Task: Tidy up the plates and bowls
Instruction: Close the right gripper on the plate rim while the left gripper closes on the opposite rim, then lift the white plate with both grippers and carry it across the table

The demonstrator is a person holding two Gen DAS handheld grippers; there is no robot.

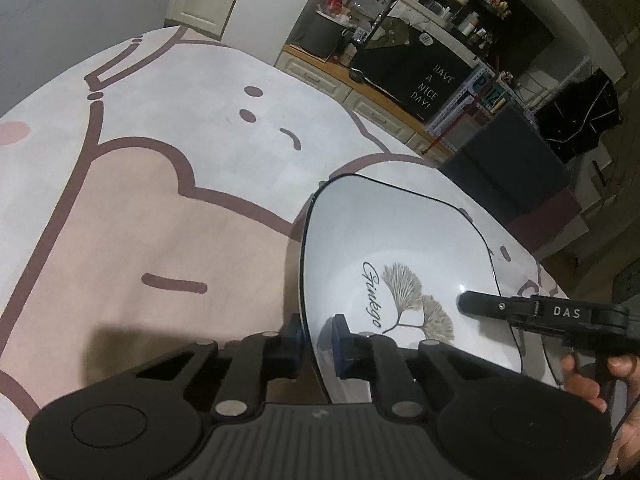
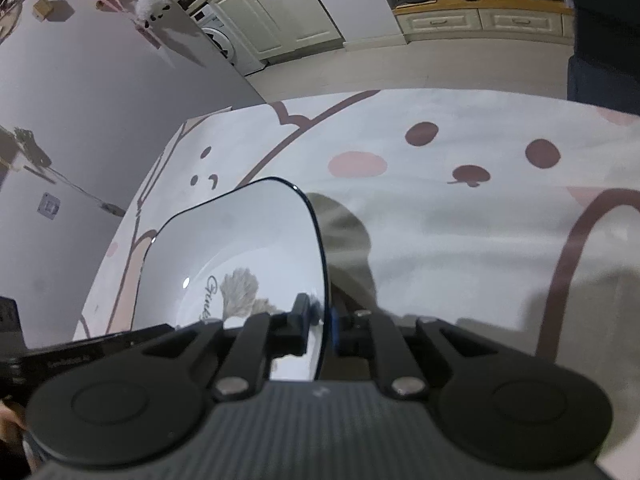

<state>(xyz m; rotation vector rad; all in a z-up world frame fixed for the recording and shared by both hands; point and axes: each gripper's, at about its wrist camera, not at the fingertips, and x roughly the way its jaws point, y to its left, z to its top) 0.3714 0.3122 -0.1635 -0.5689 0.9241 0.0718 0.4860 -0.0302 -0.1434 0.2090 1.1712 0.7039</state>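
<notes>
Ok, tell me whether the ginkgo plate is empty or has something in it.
Empty. The ginkgo plate shows only its printed leaves and lettering; nothing lies in it. The left gripper and right gripper clamp opposite rims.

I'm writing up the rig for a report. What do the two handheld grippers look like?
Both are matte black. The left gripper and the right gripper each have two linkage bars with silver pivot pins, blue-edged pads on the jaws, a ribbed grey body and round black side discs. Seen from the left wrist, the right one bears white "DAS" lettering.

Matte black left gripper [image 1: 318, 342], ribbed grey body, silver screws, blue-edged fingers [image 1: 340, 344]; "DAS" lettering
</notes>
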